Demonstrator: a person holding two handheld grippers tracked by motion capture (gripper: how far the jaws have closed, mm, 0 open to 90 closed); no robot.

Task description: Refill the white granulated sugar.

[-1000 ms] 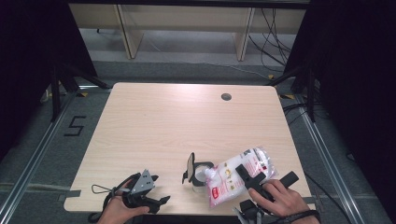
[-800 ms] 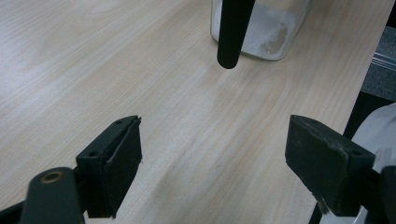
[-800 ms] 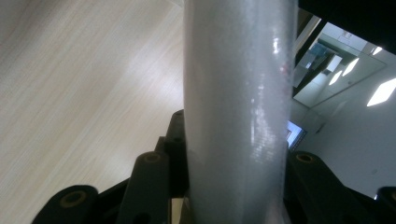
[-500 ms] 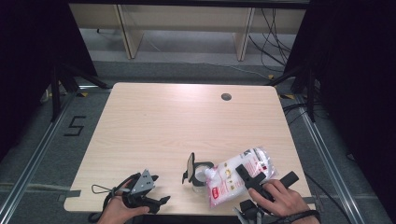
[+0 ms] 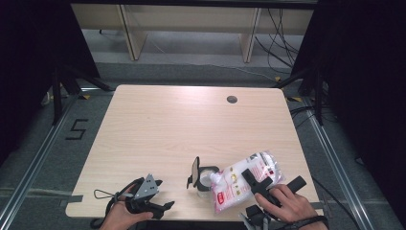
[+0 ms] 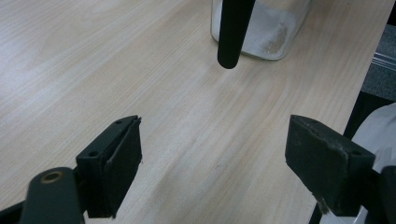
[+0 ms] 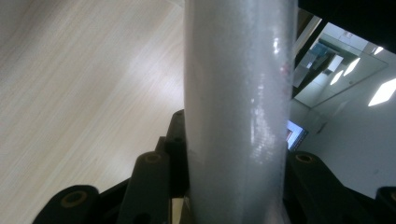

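Observation:
A clear jar (image 5: pixel 207 179) with white powder in it stands near the table's front edge, its black flip lid (image 5: pixel 195 171) standing up. A white pouch (image 5: pixel 242 182) with red print lies tilted beside it, its spout end at the jar's mouth. My right gripper (image 5: pixel 273 181) is shut on the pouch, whose silvery side (image 7: pixel 238 107) runs up between the jaws of that gripper (image 7: pixel 233 186). My left gripper (image 5: pixel 165 207) rests open at the front left with nothing between its fingers. In its own view the left gripper (image 6: pixel 215 163) points at the jar (image 6: pixel 261 28) and lid (image 6: pixel 232 32).
The light wooden table (image 5: pixel 182 129) has a round cable hole (image 5: pixel 231 99) at the back right. Its front edge lies just under both hands. Dark floor, rails and cables surround the table, and wooden furniture legs (image 5: pixel 125 28) stand behind it.

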